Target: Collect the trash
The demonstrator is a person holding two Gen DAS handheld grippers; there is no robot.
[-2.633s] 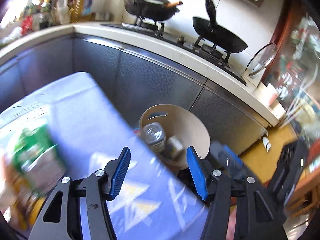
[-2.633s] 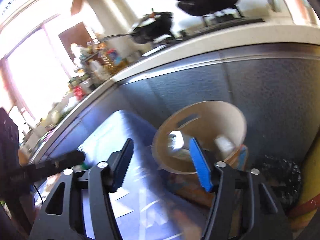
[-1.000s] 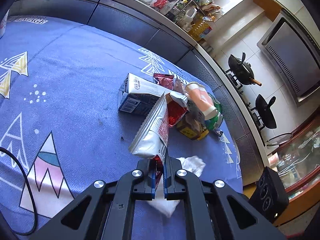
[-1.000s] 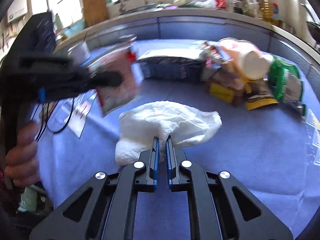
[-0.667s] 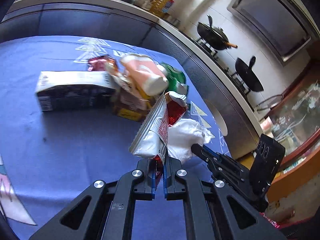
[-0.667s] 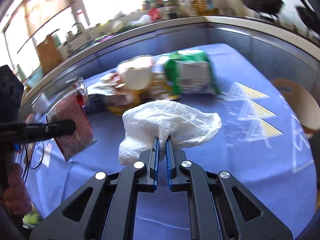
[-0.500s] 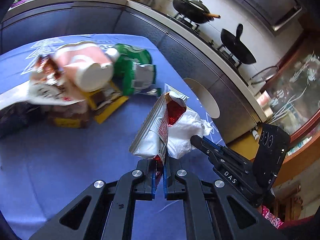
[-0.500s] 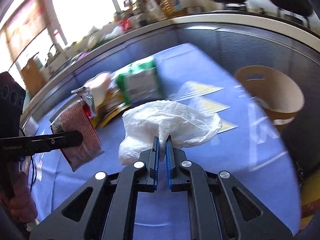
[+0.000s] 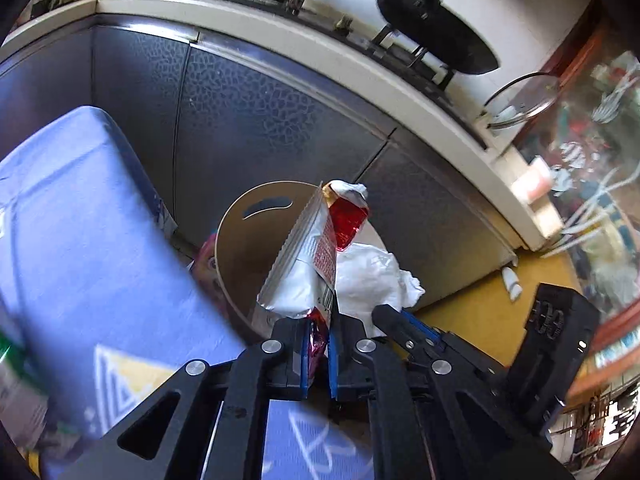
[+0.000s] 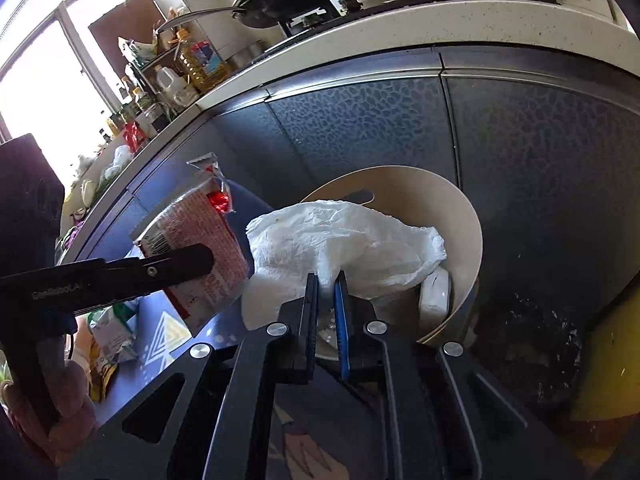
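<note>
Two pieces of trash are held above the bin (image 10: 468, 236): a snack wrapper (image 9: 308, 252) is pinched by the left hand-held gripper (image 9: 319, 354), and a white tissue (image 10: 344, 240) sits between the just-parting jaws of the right hand-held gripper (image 10: 326, 300), seemingly pinched.

Black wok (image 9: 436, 32) on stove, glass lid (image 9: 520, 100) beside it, oil bottle (image 10: 202, 62) along counter (image 10: 400, 26).

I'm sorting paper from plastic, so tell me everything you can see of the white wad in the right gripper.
The white wad looks like thin, crinkled tissue or paper, bunched into a loose puffy lump with torn, ragged edges. Its lower fold hangs between the right gripper blue pads, whose jaws have just been opening slightly. It hangs over the mouth of the beige bin, beside the red-and-silver snack wrapper. Whether the two touch is unclear.
</note>
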